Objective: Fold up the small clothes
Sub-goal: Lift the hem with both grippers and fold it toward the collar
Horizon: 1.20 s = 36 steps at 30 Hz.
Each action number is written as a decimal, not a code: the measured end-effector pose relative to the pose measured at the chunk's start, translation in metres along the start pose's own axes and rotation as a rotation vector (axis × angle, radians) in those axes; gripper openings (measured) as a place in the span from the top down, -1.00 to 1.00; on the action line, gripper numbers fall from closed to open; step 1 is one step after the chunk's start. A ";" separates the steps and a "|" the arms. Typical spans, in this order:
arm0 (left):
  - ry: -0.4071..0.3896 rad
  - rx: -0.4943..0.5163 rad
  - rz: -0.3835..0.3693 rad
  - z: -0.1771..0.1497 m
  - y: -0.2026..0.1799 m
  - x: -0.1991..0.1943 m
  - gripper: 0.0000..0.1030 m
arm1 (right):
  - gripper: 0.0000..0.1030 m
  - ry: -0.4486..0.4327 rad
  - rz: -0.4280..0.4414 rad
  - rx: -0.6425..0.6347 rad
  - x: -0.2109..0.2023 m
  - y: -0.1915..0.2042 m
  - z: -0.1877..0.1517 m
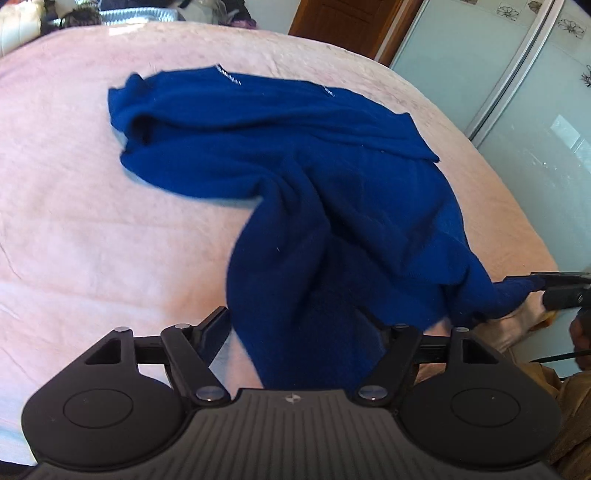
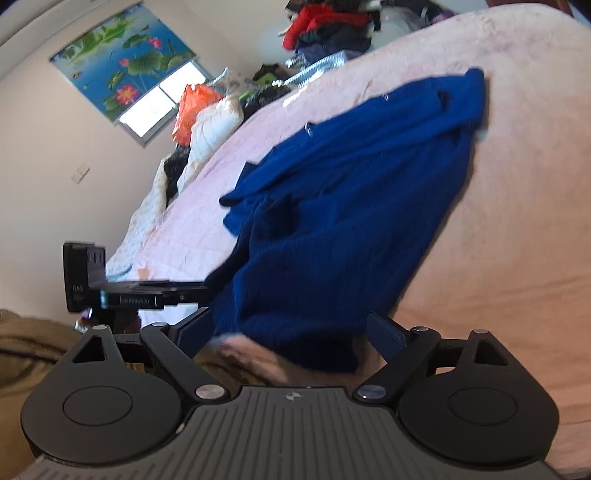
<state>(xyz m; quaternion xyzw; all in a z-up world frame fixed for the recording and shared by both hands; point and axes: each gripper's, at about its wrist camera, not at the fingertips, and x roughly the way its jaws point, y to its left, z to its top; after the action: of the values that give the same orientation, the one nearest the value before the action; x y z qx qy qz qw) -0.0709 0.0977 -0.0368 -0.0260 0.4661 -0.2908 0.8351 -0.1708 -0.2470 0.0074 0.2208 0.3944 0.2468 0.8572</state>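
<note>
A dark blue knit garment lies rumpled on the pink bed cover, its near part lifted. In the left wrist view it hangs down between my left gripper's spread fingers; no pinch on it shows. At the right edge of that view my right gripper has its fingers closed on a corner of the garment. In the right wrist view the garment drapes between that gripper's fingers, the tips hidden by cloth. The left gripper reaches the cloth edge from the left.
The bed cover fills both views. Piled clothes and bags lie along the bed's far side. Sliding glass wardrobe doors stand past the bed's right edge, with a wooden door beside them. A window with a lotus blind is on the wall.
</note>
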 end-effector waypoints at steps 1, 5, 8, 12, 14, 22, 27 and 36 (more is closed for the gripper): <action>-0.013 0.008 -0.009 -0.002 -0.001 0.001 -0.52 | -0.76 0.014 -0.013 -0.034 0.004 0.001 -0.003; -0.011 0.040 -0.006 -0.002 -0.009 0.002 -0.46 | -0.53 0.044 -0.040 -0.114 0.035 0.009 -0.011; 0.007 0.077 0.009 -0.003 -0.016 0.000 0.43 | -0.19 0.027 -0.061 -0.232 0.049 0.021 -0.009; 0.036 0.037 -0.023 -0.001 -0.012 -0.001 0.84 | 0.59 0.031 -0.070 -0.208 0.047 0.017 -0.003; 0.013 0.049 -0.008 -0.001 -0.015 -0.009 0.84 | 0.62 0.023 -0.029 -0.192 0.037 0.016 -0.002; -0.334 0.207 -0.103 0.013 -0.034 -0.105 0.85 | 0.67 -0.139 0.280 -0.227 -0.038 0.039 0.015; -0.406 0.230 -0.173 0.013 -0.027 -0.139 0.85 | 0.67 -0.174 0.412 -0.321 -0.063 0.052 0.016; -0.358 0.092 -0.173 0.020 -0.004 -0.118 0.84 | 0.68 -0.217 0.404 -0.170 -0.065 0.016 0.016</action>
<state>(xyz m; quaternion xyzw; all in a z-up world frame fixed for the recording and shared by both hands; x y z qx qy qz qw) -0.1033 0.1502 0.0661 -0.0792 0.2925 -0.3734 0.8768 -0.1995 -0.2766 0.0627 0.2475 0.2256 0.4206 0.8432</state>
